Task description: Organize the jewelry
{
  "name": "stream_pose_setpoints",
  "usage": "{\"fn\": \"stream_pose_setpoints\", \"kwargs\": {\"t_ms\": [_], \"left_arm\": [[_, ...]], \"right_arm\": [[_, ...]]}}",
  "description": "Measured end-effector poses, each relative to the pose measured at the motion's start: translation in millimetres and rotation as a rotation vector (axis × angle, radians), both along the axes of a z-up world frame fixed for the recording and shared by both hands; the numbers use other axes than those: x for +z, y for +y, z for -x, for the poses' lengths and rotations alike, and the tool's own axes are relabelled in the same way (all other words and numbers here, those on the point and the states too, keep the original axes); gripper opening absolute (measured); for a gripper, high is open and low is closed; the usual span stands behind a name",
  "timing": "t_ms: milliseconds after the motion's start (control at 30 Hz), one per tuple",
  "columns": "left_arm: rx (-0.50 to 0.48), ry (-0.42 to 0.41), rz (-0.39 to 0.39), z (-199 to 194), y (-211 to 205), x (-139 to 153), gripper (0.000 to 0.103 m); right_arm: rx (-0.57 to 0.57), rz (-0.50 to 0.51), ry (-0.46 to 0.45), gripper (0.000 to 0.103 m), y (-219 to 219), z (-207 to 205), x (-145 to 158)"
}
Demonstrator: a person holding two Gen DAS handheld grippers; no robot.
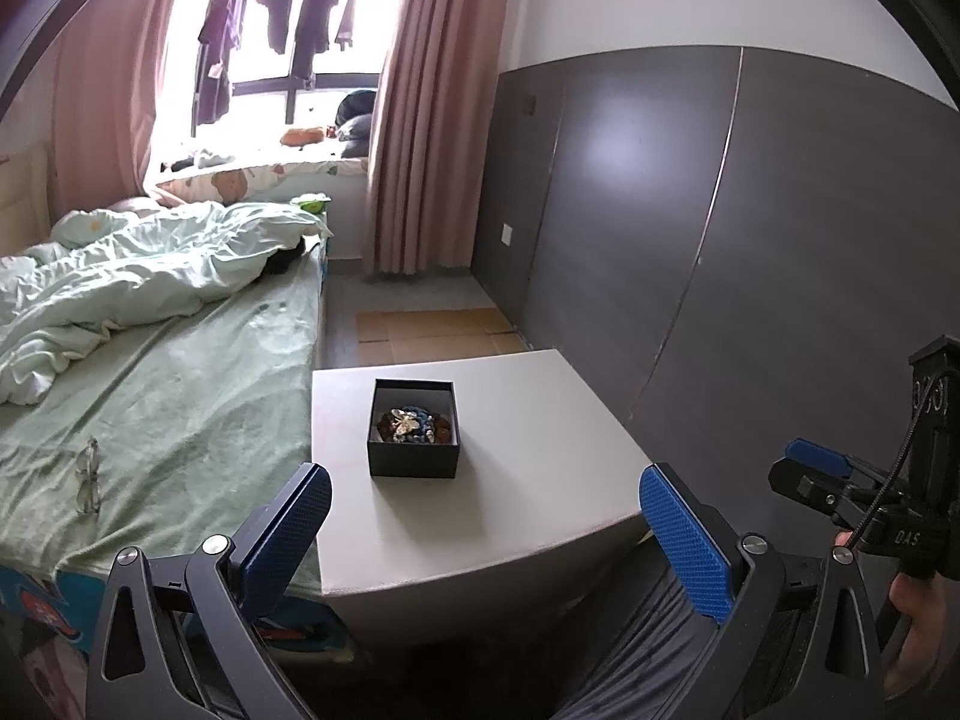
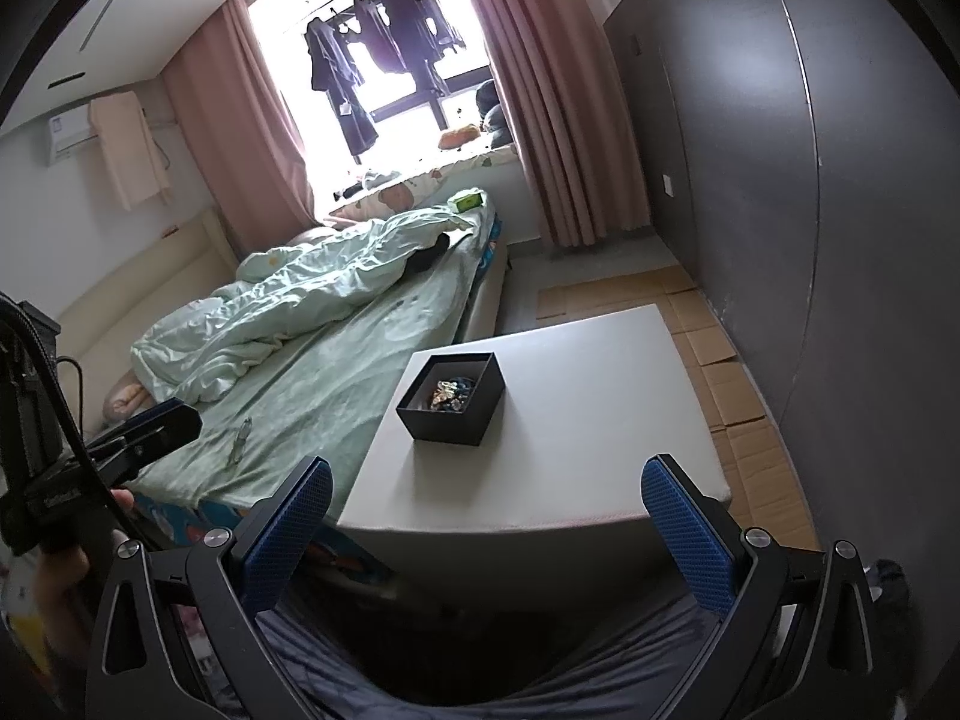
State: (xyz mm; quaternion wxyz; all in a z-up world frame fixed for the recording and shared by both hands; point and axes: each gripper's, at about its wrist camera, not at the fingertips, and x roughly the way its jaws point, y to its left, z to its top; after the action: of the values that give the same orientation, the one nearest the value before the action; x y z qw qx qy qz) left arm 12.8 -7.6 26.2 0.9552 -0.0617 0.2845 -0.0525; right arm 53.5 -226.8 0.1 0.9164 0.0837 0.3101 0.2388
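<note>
A small open black box point(image 1: 414, 456) point(image 2: 451, 420) stands on a white table point(image 1: 528, 516) point(image 2: 576, 420). Inside it lies a pile of jewelry point(image 1: 413, 425) point(image 2: 451, 393), with a gold dragonfly-shaped piece on top of blue and brown beads. My left gripper point(image 1: 483, 525) is open and empty, held back over the table's near edge, short of the box. My right gripper point(image 2: 486, 525) is open and empty, also near the table's front edge. The right gripper shows at the right edge of the left wrist view point(image 1: 816, 468). The left gripper shows at the left of the right wrist view point(image 2: 162, 426).
A bed with a green sheet point(image 1: 180, 408) point(image 2: 336, 372) and crumpled duvet adjoins the table's left side. A pair of glasses point(image 1: 89, 477) point(image 2: 240, 437) lies on the sheet. A dark wardrobe wall point(image 1: 750, 240) stands to the right. Flattened cardboard point(image 2: 744, 384) covers the floor.
</note>
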Motion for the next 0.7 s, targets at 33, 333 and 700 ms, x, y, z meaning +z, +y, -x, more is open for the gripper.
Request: {"fn": "stream_pose_setpoints", "kwargs": {"t_ms": [33, 333, 700], "left_arm": [[0.001, 0.0, 0.001, 0.1, 0.2, 0.1, 0.103], [-0.001, 0.004, -0.003, 0.6, -1.1, -0.4, 0.103], [0.003, 0.013, -0.003, 1.0, -2.2, -2.9, 0.103]], "right_arm": [[-0.002, 0.0, -0.001, 0.103, -0.1, 0.1, 0.5], [-0.008, 0.003, -0.002, 0.103, -1.4, -1.0, 1.8], [-0.008, 0.005, 0.001, 0.103, -0.8, -1.4, 0.9]]}}
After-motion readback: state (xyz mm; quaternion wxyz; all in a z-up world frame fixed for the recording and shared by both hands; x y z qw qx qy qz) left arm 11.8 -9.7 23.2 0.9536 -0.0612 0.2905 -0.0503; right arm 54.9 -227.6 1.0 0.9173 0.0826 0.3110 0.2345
